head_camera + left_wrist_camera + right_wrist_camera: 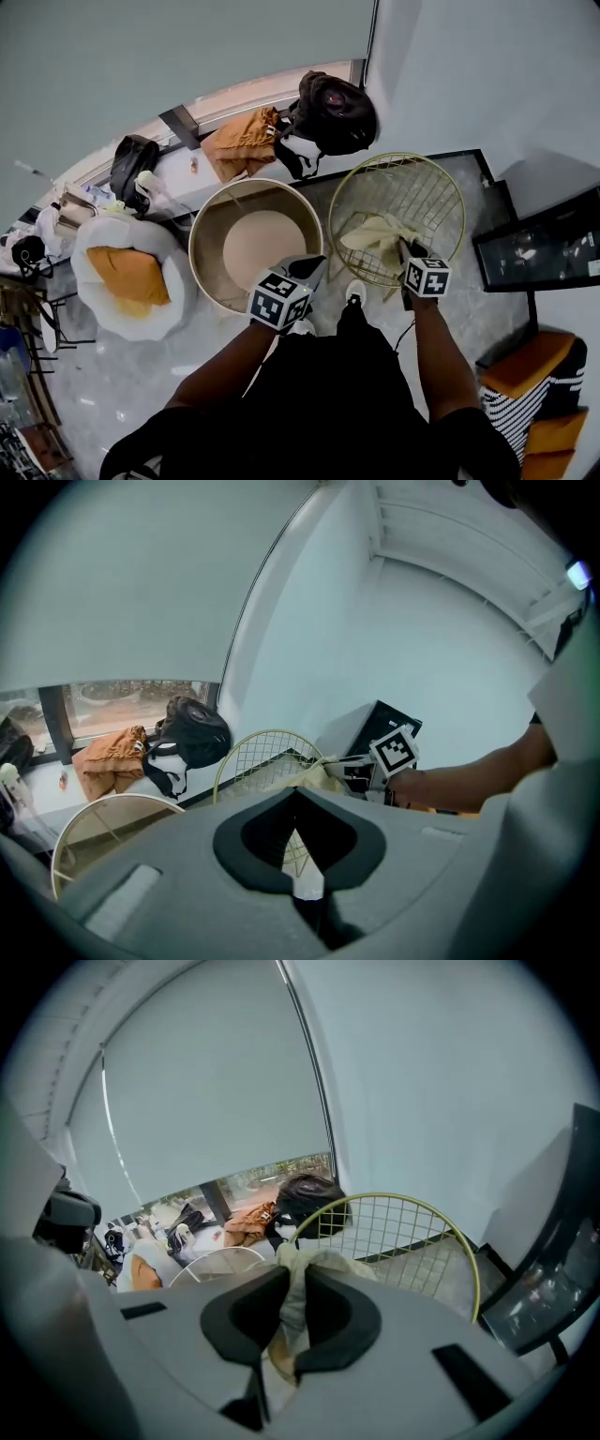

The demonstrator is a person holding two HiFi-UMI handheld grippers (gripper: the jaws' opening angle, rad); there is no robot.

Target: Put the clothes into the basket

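Note:
A cream cloth (378, 234) hangs from my right gripper (406, 249), which is shut on it above the yellow wire basket (457, 192). In the right gripper view the cloth (292, 1303) is pinched between the dark pads of that gripper (294, 1275), with the wire basket (412, 1206) just beyond. My left gripper (316, 266) is shut and holds nothing, at the near rim of a round white basket (208, 217) with a bare wooden bottom. The left gripper view shows its pads (296, 791) meeting, and past them the right gripper (352, 759) with the cloth (307, 778).
An orange garment (242, 141) and a black backpack (335, 112) lie on the window ledge. A white bag with an orange cushion (131, 277) stands at left, beside a black bag (131, 161). A dark glass cabinet (553, 248) and an orange striped seat (530, 380) stand at right.

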